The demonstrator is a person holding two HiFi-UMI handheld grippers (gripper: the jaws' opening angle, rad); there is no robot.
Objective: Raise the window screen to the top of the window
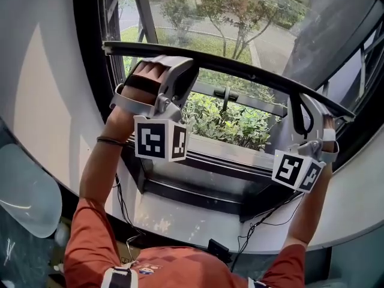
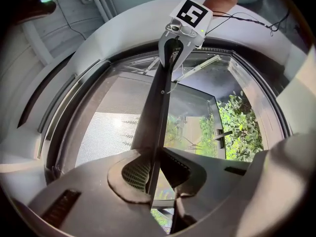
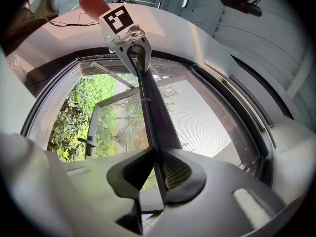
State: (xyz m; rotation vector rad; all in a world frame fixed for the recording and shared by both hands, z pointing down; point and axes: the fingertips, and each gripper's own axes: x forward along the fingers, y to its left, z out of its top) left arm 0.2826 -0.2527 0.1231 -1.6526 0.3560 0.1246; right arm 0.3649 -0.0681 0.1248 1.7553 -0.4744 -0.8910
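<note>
White wall (image 1: 42, 89) at far left. Person's left arm is up, with a dark wristband (image 1: 111, 140). Left gripper (image 1: 179, 63) is up at the window, marker cube (image 1: 159, 139) hanging near the wrist. Its jaws pinch the left part of the screen's dark bar (image 1: 240, 69). In the left gripper view, the left gripper (image 2: 155, 174) has the bar's (image 2: 157, 117) thin edge pressed between both pads, nothing else in there.

The bar runs across the window, partway up inside the black frame (image 1: 90, 53), and slants, with the left end higher in the head view. The mesh (image 2: 106, 130) hangs from the bar on the upper side and looks grey. Below the bar there is an open gap, with a black handle (image 1: 225, 95) and green bushes (image 1: 234, 125) outside. Sill (image 1: 204, 188) is under that, and cables (image 1: 255, 227) hang near it.

Right gripper (image 1: 302, 105) pinches the right part of the same bar, just short of its end. In the right gripper view, the right gripper (image 3: 157, 174) has both pads closed on the bar's (image 3: 153, 112) edge, with the mesh (image 3: 197, 117) to the right. Each gripper view shows the other gripper at the far end of the bar.
</note>
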